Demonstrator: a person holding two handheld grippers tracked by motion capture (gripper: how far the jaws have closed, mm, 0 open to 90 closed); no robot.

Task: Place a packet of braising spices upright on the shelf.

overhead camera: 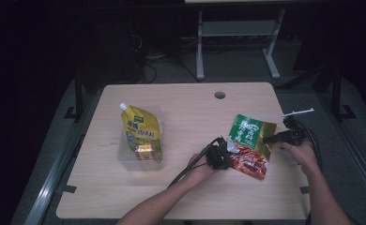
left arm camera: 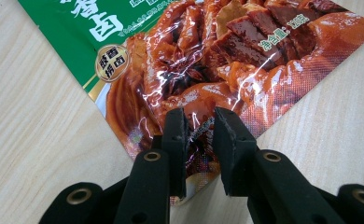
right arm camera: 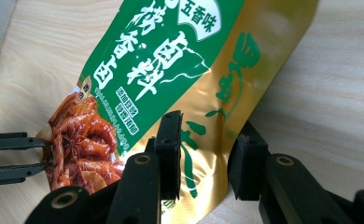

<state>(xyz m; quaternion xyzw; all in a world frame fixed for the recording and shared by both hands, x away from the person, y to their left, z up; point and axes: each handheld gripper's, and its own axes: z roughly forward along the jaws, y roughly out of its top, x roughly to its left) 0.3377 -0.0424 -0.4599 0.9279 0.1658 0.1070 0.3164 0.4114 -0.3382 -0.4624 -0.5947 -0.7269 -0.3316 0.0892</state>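
Both claws are on one thing: the left gripper [overhead camera: 224, 153] is clamped on the lower edge of the glossy green, gold and red foil food pouch [overhead camera: 249, 145], its black pads pinching the crinkled seam in the left gripper view [left arm camera: 196, 140]; the right gripper [overhead camera: 271, 138] has the pouch's gold side edge between its jaws [right arm camera: 203, 154]. There the near pad lies against the foil, while the far pad stands a little clear of it, so I judge this claw apart rather than biting.

The pouch sits toward the right edge of the pale wooden table [overhead camera: 181, 197], about midway between its near and far edges, and looks lifted off the top between the two grippers; the yellow spouted stand-up pouch [overhead camera: 142, 132] lies in a clear plastic bin [overhead camera: 123, 157] well apart, toward the left edge; a round cable hole [overhead camera: 219, 95] marks the far edge.

What could go wrong from here: the foil is slick and the left grip takes in only a thin strip of seam, so a pull from the other side could slide it free; if the right claw closes late or off the edge, the pouch may swing down and hang from one corner; two hands drawing apart unevenly could crease or tear the seal.
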